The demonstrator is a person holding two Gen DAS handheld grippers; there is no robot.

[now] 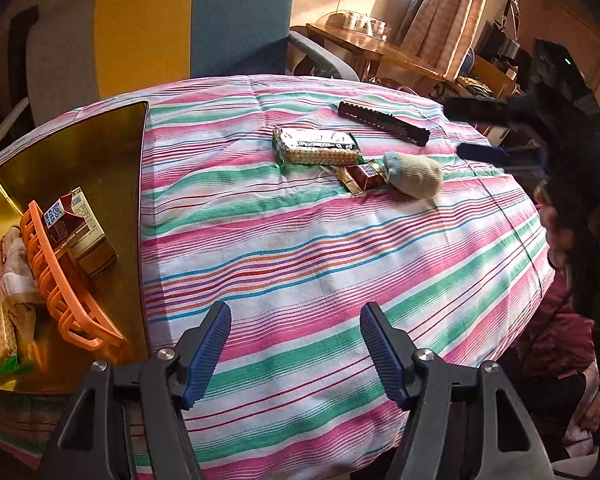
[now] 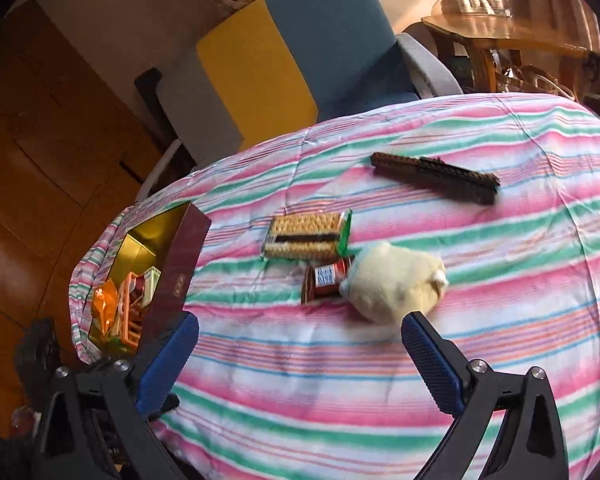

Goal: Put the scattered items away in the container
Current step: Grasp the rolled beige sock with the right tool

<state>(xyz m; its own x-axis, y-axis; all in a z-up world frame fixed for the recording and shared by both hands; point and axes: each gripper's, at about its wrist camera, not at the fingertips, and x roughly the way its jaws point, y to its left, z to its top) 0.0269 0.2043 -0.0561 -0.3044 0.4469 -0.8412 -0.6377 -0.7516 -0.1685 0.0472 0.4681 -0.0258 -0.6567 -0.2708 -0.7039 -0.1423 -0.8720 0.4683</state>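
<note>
A gold-lined box (image 1: pixel 80 148) stands at the table's left; it holds an orange basket (image 1: pixel 60 280), a chocolate milk carton (image 1: pixel 76 220), a cloth and snack packs. On the striped cloth lie a biscuit pack (image 1: pixel 316 148), a small red carton (image 1: pixel 364 174), a rolled cream sock (image 1: pixel 414 176) and a dark comb (image 1: pixel 382 122). My left gripper (image 1: pixel 296 344) is open and empty, near the front edge beside the box. My right gripper (image 2: pixel 300 356) is open and empty, just short of the sock (image 2: pixel 392 284); it also shows in the left wrist view (image 1: pixel 476 128). The box (image 2: pixel 180 264) is to its left.
The table is covered with a pink, green and white striped cloth (image 1: pixel 300 260). A blue and yellow chair (image 1: pixel 220 24) stands behind the table. A wooden side table (image 1: pixel 364 46) with a clear container sits at the back right.
</note>
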